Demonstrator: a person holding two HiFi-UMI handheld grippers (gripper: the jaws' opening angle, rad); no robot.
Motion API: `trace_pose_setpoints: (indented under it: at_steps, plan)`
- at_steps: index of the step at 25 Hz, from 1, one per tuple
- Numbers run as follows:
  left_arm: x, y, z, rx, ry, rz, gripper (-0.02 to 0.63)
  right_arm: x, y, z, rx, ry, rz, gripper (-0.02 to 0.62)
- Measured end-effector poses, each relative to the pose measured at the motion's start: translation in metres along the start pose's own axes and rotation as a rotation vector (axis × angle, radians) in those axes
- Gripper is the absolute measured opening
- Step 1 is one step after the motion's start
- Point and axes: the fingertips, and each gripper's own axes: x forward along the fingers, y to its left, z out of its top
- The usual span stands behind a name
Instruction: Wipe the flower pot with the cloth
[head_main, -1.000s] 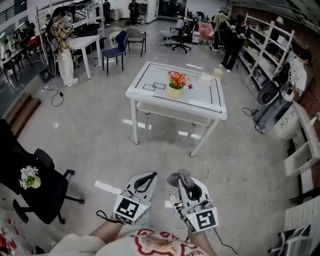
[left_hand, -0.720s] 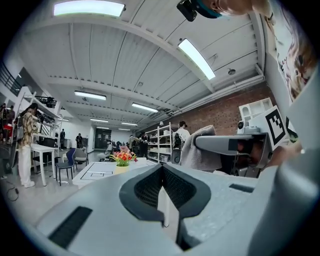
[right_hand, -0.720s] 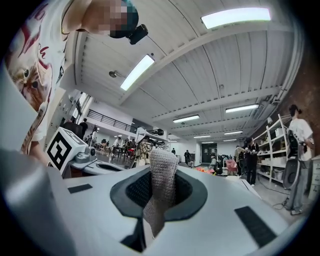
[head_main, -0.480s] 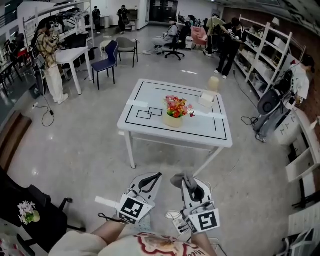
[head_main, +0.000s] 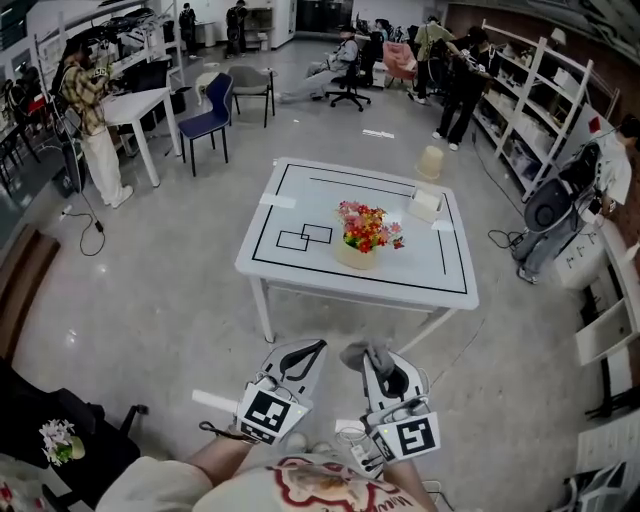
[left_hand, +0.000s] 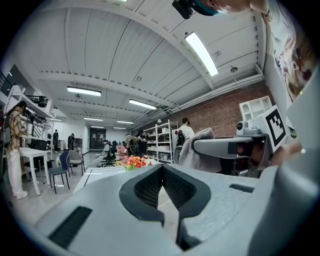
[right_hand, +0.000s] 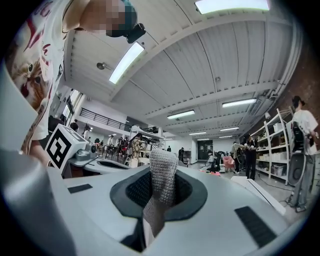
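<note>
closer now: the worktop (head_main: 430, 255) has neared, still the approach step. right tool (head_main: 376, 362) clamps the cloth (head_main: 360, 351); left tool (head_main: 304, 350) is closed, empty. next, reach the flower pot (head_main: 356, 256).

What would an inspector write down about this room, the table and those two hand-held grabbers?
Surface: white table with black tape lines, ahead of the person.
Job's things: flower pot near the table's middle; cloth in the right gripper.
Clutter: white box at the table's far right.
Grippers: left gripper shut, empty; right gripper shut on the cloth; both short of the table.
Cables: black cable on the floor at left.
Surroundings: shelves at right, chairs, people at benches.
</note>
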Motion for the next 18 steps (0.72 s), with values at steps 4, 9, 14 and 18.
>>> trace_pose_setpoints:
  at_steps: [4, 9, 14, 18]
  plan:
    - [0.004, 0.014, 0.000, 0.000, 0.003, 0.001, 0.003, 0.014, -0.005, 0.002, -0.005, -0.013, 0.000, 0.031]
    - [0.022, 0.032, -0.011, 0.016, 0.011, 0.014, 0.003, 0.025, -0.022, -0.005, -0.003, -0.012, -0.035, 0.031]
    - [0.055, 0.036, -0.014, -0.016, 0.026, 0.012, 0.003, 0.031, -0.054, -0.012, 0.010, 0.002, -0.067, 0.031]
    - [0.083, 0.043, -0.011, -0.013, 0.026, 0.013, 0.003, 0.046, -0.078, -0.015, 0.012, 0.002, -0.072, 0.031]
